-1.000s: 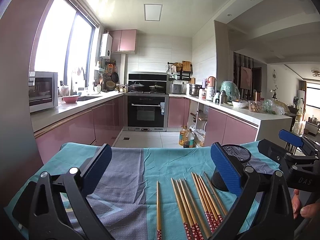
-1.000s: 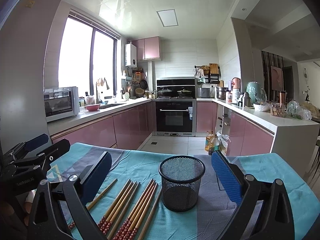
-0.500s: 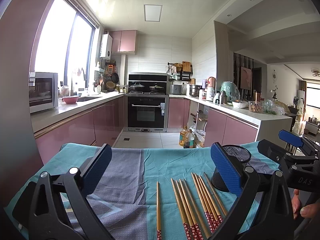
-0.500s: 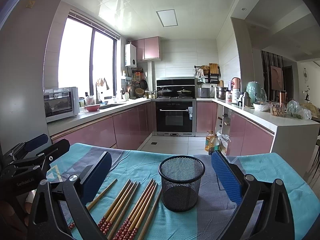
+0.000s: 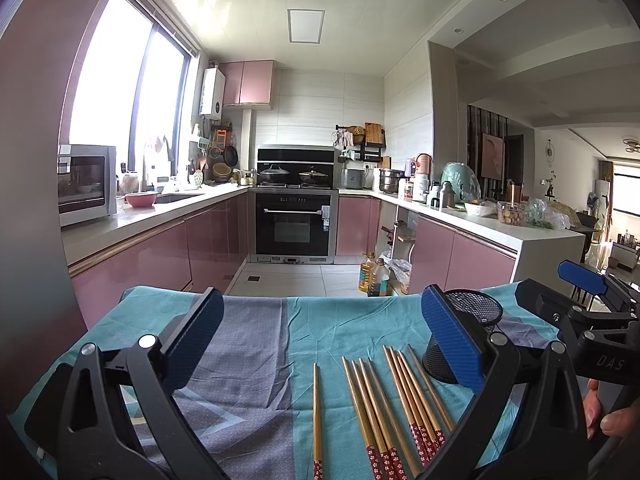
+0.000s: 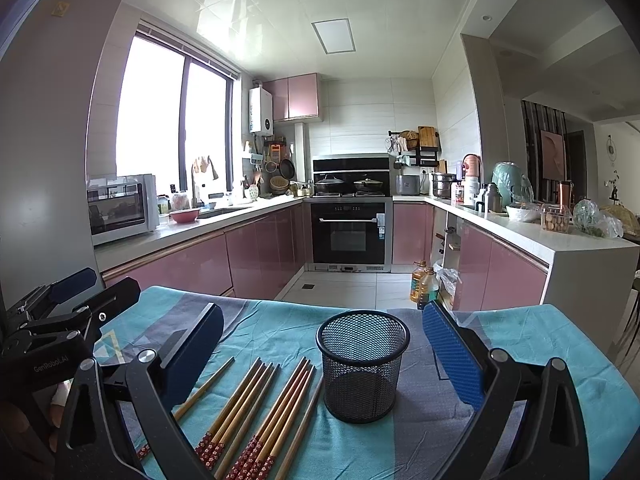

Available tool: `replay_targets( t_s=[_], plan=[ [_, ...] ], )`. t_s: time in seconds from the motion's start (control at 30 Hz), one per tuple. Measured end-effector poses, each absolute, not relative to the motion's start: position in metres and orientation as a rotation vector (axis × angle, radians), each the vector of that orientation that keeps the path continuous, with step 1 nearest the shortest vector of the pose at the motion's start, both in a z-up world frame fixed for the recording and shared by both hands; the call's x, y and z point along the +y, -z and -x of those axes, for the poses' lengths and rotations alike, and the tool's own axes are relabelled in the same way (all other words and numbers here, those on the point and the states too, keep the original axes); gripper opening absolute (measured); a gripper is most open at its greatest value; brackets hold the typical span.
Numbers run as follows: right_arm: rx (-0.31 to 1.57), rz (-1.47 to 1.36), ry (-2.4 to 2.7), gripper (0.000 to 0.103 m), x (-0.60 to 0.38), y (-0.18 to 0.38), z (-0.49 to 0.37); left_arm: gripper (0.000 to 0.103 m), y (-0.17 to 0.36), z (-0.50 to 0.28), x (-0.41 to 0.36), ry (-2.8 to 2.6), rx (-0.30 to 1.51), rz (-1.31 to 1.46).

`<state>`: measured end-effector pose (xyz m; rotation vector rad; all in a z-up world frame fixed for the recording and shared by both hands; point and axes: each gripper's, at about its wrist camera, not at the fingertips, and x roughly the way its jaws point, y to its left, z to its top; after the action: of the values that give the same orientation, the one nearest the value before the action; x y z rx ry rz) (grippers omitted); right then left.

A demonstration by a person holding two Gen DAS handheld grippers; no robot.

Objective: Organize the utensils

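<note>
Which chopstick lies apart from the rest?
The single chopstick farthest from the mesh holder, on the left claw's side. A bare strip of cloth separates it from the other chopsticks, which lie close together in two bunches.

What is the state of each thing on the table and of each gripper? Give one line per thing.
Chopsticks: lying flat on the cloth beside the cup, none picked up.
Single chopstick: lying apart from the rest.
Mesh cup: upright, empty.
Tablecloth: spread over the table, slightly wrinkled.
Left gripper: open, holding nothing.
Right gripper: open, holding nothing.
</note>
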<state>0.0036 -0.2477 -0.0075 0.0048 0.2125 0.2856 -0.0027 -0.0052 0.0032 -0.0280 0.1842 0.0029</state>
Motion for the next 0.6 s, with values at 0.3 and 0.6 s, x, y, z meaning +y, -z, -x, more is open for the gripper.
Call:
replay_targets(
  t_s=[0.3, 0.6],
  plan=[
    [0.214, -0.006, -0.288, 0.097, -0.2477, 0.0079, -0.0043, 0.097, -0.0028, 0.0029, -0.0050, -0.003, 0.184, 0.028],
    [0.217, -0.009, -0.291, 0.097, -0.2482, 0.0079, -0.0051, 0.097, -0.0024, 0.0033, -0.0049, -0.003, 0.184, 0.028]
  ],
)
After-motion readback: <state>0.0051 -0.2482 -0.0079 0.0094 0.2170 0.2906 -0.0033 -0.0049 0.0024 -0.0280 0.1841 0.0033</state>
